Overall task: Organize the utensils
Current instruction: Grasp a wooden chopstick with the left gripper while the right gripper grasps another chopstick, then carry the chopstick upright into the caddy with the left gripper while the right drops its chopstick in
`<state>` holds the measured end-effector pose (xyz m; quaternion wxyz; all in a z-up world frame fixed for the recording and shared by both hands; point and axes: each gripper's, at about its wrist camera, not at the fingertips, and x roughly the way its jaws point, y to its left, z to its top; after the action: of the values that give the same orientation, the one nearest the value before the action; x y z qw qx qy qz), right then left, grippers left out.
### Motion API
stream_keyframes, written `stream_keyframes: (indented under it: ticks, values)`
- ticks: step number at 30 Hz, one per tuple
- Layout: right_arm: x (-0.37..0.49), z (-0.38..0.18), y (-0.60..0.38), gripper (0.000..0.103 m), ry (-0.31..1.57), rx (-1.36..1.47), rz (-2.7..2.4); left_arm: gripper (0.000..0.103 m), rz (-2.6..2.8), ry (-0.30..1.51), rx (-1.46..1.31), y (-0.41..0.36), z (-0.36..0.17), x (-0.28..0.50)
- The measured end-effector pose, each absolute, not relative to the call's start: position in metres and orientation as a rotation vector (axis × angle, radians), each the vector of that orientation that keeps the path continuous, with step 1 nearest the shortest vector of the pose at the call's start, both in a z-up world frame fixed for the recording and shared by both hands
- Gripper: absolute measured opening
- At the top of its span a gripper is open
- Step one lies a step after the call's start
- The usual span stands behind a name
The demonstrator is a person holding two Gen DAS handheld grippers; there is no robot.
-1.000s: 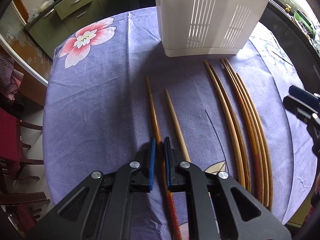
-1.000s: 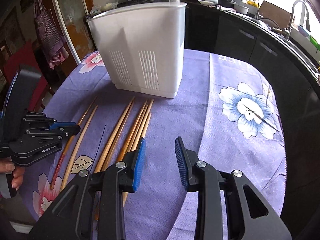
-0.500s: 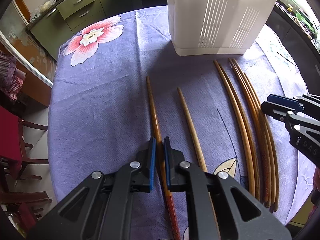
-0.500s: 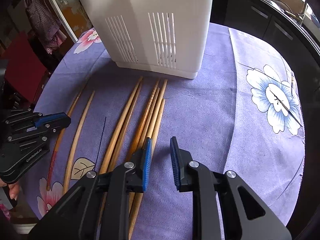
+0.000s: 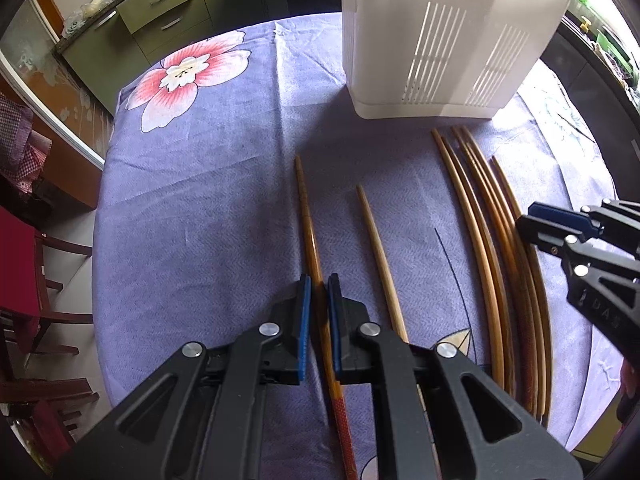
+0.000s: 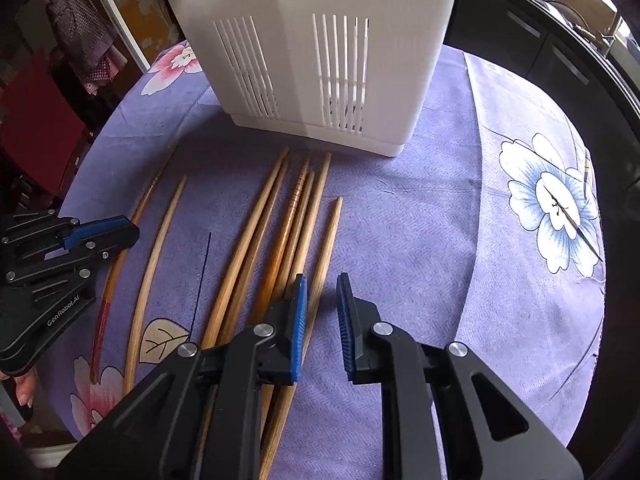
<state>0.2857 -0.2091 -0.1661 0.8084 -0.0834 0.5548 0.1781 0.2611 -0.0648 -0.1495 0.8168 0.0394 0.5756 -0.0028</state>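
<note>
On the purple flowered cloth, my left gripper (image 5: 318, 280) is shut on a dark chopstick with a red end (image 5: 308, 216). A pale loose chopstick (image 5: 380, 260) lies just right of it. Several more chopsticks (image 6: 280, 232) lie in a bundle in front of the white slotted utensil holder (image 6: 320, 40). My right gripper (image 6: 320, 284) hangs over the bundle's right edge with its jaws closing. The rightmost chopstick (image 6: 330, 232) runs through the gap close to the left pad, and the pads do not press on it. The left wrist view shows the right gripper (image 5: 532, 224) over the bundle (image 5: 492, 248), and the holder (image 5: 440, 40) behind.
Dark wooden chairs (image 5: 24, 280) stand past the table's left edge, with green cabinets (image 5: 160, 20) behind. A dark counter (image 6: 560, 40) curves round the table's right side. The left gripper (image 6: 132, 232) is at the left of the right wrist view.
My right gripper has come down over the right side of the chopstick bundle and its jaws have narrowed. The left gripper keeps its hold on the dark chopstick in the same place.
</note>
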Motion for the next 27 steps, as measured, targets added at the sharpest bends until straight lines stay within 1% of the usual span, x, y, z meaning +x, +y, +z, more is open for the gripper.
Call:
stream_keyframes:
  ticks: [5,7,9,12,17,22,27]
  values:
    - [0.288,-0.166,-0.202,0.015,1.180,-0.205,0.370,0.009,0.003,1.227,0.078,-0.066,-0.149,0.272]
    - [0.288,-0.167,-0.200,0.010,1.177,-0.204,0.371,0.009,0.004,1.222,0.082,-0.067,-0.149,0.274]
    - [0.287,-0.167,-0.202,0.007,1.173,-0.189,0.375,0.009,0.000,1.220,0.087,-0.068,-0.149,0.273]
    - [0.283,-0.159,-0.210,0.007,1.146,-0.150,0.388,0.007,-0.004,1.218,0.084,-0.066,-0.148,0.272]
    - [0.263,-0.115,-0.233,0.007,1.033,-0.059,0.438,0.007,-0.014,1.174,0.054,-0.056,-0.132,0.262]
    - [0.232,-0.061,-0.258,0.007,0.889,-0.002,0.467,0.007,-0.028,1.077,0.050,-0.050,-0.096,0.242]
    - [0.196,-0.032,-0.280,0.007,0.793,0.012,0.477,0.006,-0.058,0.998,0.044,-0.049,-0.064,0.214]
